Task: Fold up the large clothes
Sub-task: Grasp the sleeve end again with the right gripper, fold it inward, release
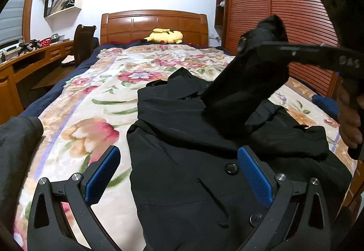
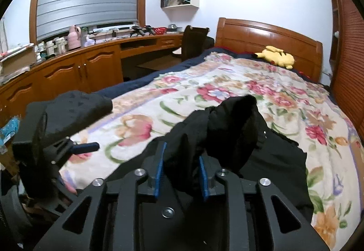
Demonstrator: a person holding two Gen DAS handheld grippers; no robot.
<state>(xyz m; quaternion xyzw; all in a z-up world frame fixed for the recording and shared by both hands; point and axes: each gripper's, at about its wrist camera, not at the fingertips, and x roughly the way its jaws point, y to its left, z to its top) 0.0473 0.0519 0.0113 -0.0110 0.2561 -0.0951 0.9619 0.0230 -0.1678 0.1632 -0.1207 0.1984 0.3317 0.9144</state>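
A large black coat [image 1: 182, 137] lies spread on the flowered bedspread [image 1: 91, 114], collar toward the headboard, buttons [image 1: 231, 168] showing near me. My left gripper [image 1: 178, 153] hovers open just above the coat's near part, nothing between its blue pads. One coat sleeve [image 1: 245, 91] is lifted off the bed and slants up to my right gripper [image 1: 252, 44], held by a hand [image 1: 350, 119]. In the right wrist view the right gripper [image 2: 182, 151] is shut on the bunched sleeve [image 2: 232, 128], which fills the gap between the pads. The left gripper's blue finger [image 2: 87, 147] shows at the left.
A yellow plush toy [image 1: 165, 36] lies by the wooden headboard [image 1: 154, 23]. A slatted wardrobe [image 1: 284, 12] lines the bed's right side. A long wooden desk [image 2: 91, 62] and a chair [image 2: 193, 41] stand on the left. A dark sleeve [image 1: 16, 137] rests at the bed's left edge.
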